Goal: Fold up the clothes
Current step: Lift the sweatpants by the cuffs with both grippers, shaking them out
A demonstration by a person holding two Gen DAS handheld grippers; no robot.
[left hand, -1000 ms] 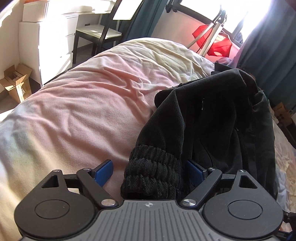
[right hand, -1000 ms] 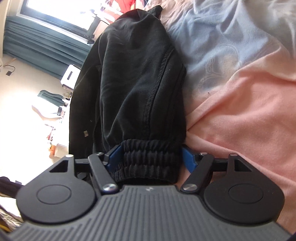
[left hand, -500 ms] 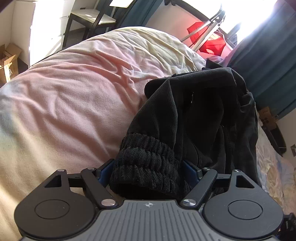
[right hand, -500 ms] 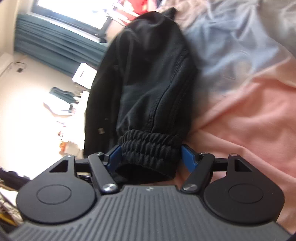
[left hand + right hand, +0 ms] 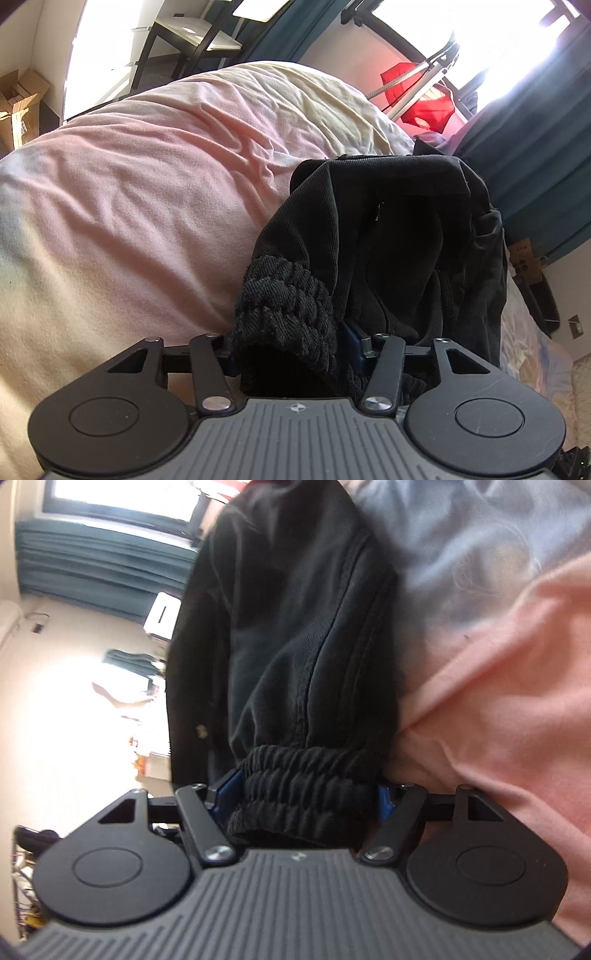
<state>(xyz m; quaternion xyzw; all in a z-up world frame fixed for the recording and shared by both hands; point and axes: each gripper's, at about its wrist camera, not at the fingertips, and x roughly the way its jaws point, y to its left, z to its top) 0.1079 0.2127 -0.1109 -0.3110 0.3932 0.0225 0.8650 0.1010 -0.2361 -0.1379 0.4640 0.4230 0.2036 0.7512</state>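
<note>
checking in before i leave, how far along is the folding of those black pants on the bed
Early stage. Done: each gripper has closed on a ribbed cuff of the black pants; the left gripper holds one, the right gripper the other cuff. In hand: the legs lie bunched together along the bed. Left: no neat fold shows yet; the pants need folding over and smoothing.

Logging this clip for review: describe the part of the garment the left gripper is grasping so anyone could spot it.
Start at the bed with the pink sheet; on it lies a black garment. At its near end, between the left gripper fingers, sits the ribbed cuff, a thick, knobbly elastic band, unlike the smooth fabric above it.
</note>
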